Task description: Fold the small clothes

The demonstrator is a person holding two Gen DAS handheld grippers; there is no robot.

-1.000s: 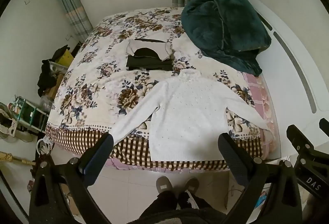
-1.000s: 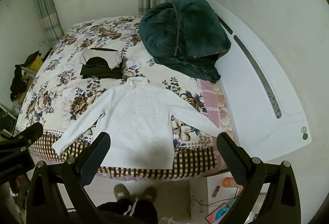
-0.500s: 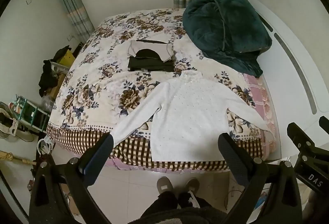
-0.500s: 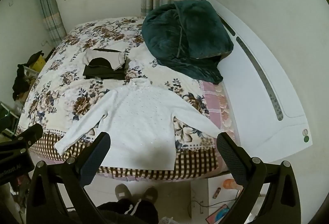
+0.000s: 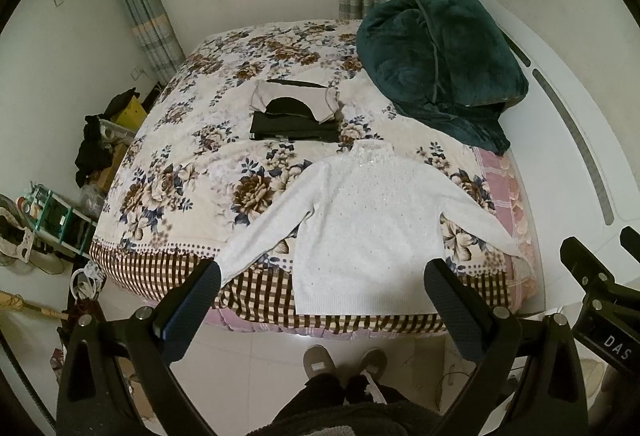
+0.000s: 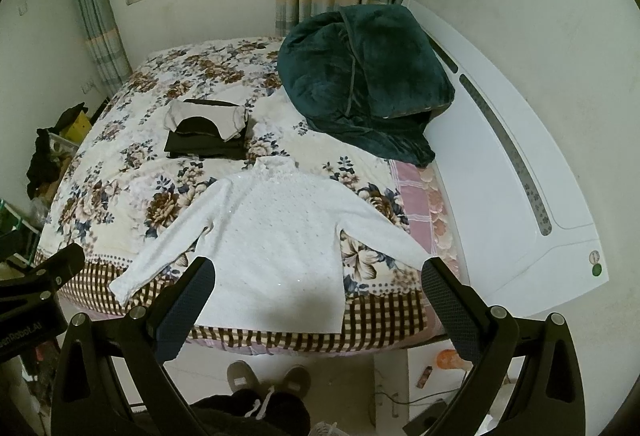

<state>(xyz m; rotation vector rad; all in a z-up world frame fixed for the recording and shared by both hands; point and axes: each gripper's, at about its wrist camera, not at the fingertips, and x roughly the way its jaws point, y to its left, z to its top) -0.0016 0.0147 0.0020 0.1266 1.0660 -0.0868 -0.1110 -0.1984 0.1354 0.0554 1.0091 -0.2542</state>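
A white knit sweater (image 5: 368, 228) (image 6: 276, 232) lies flat at the near edge of the floral bed (image 5: 192, 164) (image 6: 120, 172), sleeves spread out, hem hanging over the checked border. Behind it sits a stack of folded clothes (image 5: 294, 116) (image 6: 206, 132), beige on black. My left gripper (image 5: 322, 276) is open, held high above the floor in front of the hem, touching nothing. My right gripper (image 6: 318, 274) is open too, at the same height over the hem, with nothing between its fingers.
A dark green blanket (image 5: 436, 64) (image 6: 364, 76) is heaped at the bed's far right by the white headboard (image 6: 516, 172). The person's slippered feet (image 5: 344, 360) stand on the tiled floor below. Clutter and a rack (image 5: 56, 212) line the left wall.
Both grippers have drifted slightly, so the bed sits a touch lower in view. The sweater and the stack have not moved, and both jaws stay open.
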